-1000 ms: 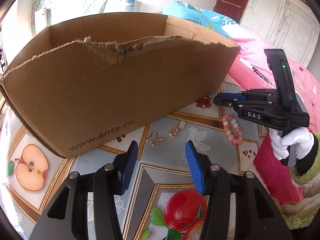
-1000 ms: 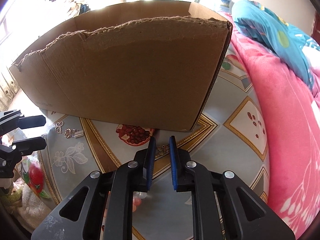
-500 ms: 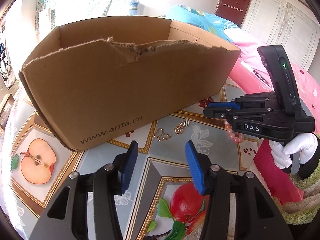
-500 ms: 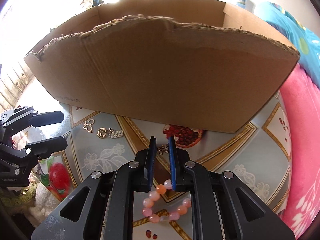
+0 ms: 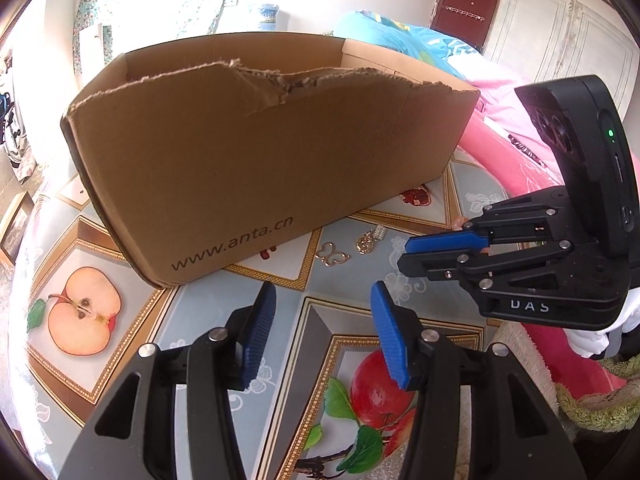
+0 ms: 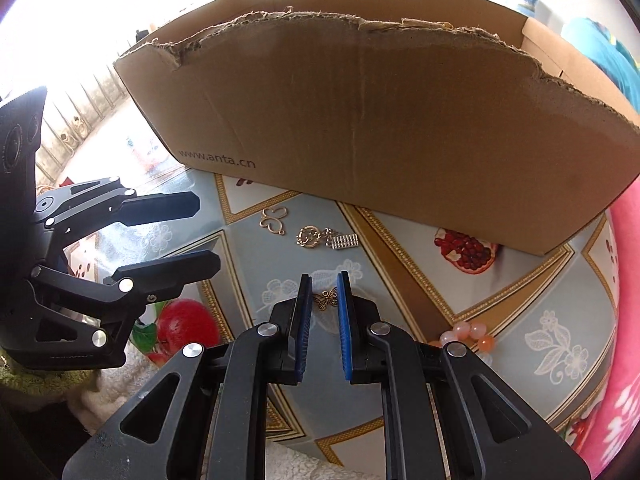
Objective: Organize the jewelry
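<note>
A small bronze butterfly charm (image 6: 325, 299) is pinched between the blue pads of my right gripper (image 6: 323, 280), just above the fruit-print tablecloth (image 6: 400, 280). That gripper (image 5: 404, 254) also shows at the right of the left wrist view. My left gripper (image 5: 322, 296) is open and holds nothing; in the right wrist view it (image 6: 206, 232) is at the left. Between the grippers and the torn cardboard box (image 5: 260, 152) lie a gold outline pendant (image 6: 274, 218), a round gold charm (image 6: 308, 236) and a silver ridged charm (image 6: 344, 240). A pink bead bracelet (image 6: 466, 334) lies behind my right fingers.
The box (image 6: 400, 120) fills the far side of the table, its top open and its near wall ragged. Pink bedding (image 5: 520, 160) borders the table on the right. A white-gloved hand (image 5: 592, 340) holds the right gripper's handle.
My right gripper has swung left across the table with the butterfly charm, away from the bracelet and closer to the left gripper. The left gripper has only drifted a little.
</note>
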`<state>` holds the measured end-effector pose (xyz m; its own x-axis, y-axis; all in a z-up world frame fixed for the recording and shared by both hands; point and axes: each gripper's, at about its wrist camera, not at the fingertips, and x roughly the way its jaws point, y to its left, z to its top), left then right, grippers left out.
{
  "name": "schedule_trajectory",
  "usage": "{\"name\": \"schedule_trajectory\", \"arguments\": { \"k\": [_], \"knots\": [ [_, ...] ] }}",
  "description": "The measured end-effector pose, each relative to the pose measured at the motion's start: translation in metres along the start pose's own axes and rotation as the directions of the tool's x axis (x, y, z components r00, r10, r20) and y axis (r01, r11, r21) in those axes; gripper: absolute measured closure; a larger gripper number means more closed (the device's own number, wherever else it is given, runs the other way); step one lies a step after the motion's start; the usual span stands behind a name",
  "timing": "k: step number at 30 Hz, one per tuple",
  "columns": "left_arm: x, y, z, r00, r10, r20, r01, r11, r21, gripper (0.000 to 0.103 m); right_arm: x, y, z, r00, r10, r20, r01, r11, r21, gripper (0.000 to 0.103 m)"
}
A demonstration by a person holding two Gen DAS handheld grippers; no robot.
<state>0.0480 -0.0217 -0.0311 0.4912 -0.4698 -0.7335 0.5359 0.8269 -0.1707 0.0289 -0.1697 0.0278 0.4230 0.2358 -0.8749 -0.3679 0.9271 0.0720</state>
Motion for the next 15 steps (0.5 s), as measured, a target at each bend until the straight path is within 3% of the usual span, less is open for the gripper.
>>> {"name": "schedule_trajectory", "arguments": {
  "k": [8, 11, 15],
  "knots": [
    [0.002, -0.002, 0.0, 1.0, -0.001, 0.004, 0.001, 1.0, 0.014, 0.055, -0.013, -0.003, -0.02, 0.999, 0.025, 0.029, -0.026, 0.998, 0.052, 0.087],
    [0.005, -0.006, 0.003, 1.0, 0.006, 0.005, -0.006, 1.0, 0.028, 0.055, -0.017, -0.004, -0.03, 0.999, 0.023, 0.037, -0.025, 0.999, 0.032, 0.08],
    [0.007, -0.009, 0.004, 1.0, 0.01, -0.001, -0.01, 0.999, 0.042, 0.055, -0.019, 0.007, -0.034, 0.999, -0.01, 0.054, 0.01, 1.0, -0.004, 0.08]
  ]
}}
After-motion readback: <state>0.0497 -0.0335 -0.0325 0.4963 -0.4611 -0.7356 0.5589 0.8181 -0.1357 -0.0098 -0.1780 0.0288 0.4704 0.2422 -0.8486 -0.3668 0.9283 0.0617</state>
